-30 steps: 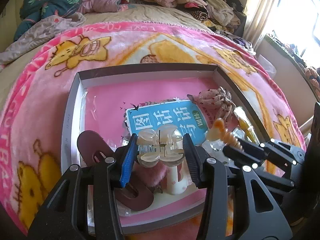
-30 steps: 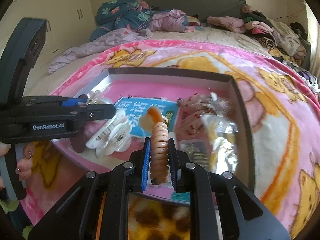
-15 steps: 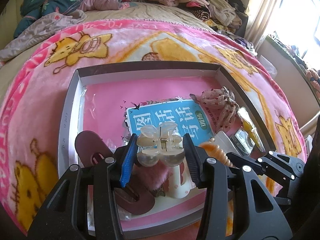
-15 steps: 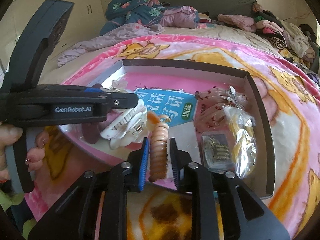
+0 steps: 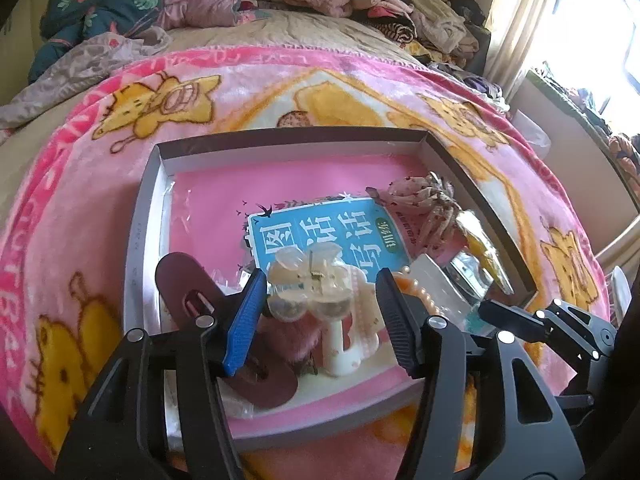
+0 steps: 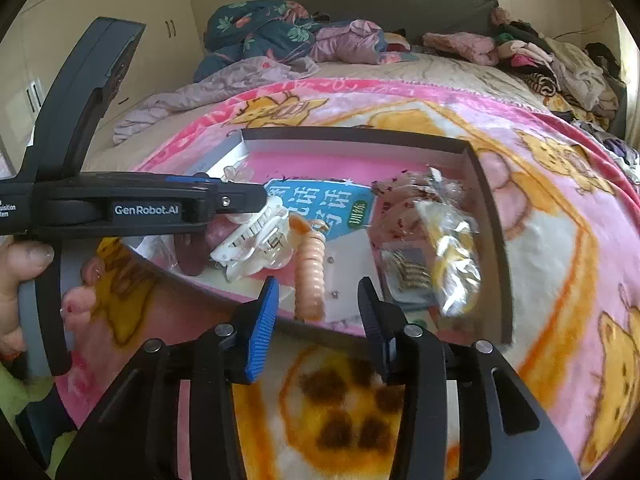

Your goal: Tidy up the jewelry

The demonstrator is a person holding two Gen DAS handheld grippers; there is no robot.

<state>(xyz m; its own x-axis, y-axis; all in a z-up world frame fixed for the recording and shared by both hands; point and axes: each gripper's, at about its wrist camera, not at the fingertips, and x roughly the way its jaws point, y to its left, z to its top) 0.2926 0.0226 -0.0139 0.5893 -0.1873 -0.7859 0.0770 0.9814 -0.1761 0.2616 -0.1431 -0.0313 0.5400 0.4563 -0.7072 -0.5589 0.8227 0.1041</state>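
Left wrist view: the left gripper [image 5: 320, 316] has its jaws set wide, and the clear hair claw [image 5: 308, 280] sits between them. Whether the pads press it, I cannot tell. Under the claw lie a white claw clip [image 5: 348, 348], a fuzzy pink piece [image 5: 288, 340] and a dark maroon flat clip [image 5: 192, 292], all in the near part of the grey tray [image 5: 140, 232]. To the right, the right gripper's fingers [image 5: 516, 320] reach over the near corner of the tray.

In the right wrist view the right gripper [image 6: 316, 320] has its jaws apart, and the peach ribbed hair clip [image 6: 310, 272] lies between them, touching neither pad, on a white card inside the tray. A little farther are small plastic bags [image 6: 448, 248] along the right side and a blue booklet [image 5: 324, 236] on the pink tray floor. The tray rests on a pink cartoon blanket [image 5: 248, 92] on the bed, with piled clothes [image 6: 280, 40] at the far end.
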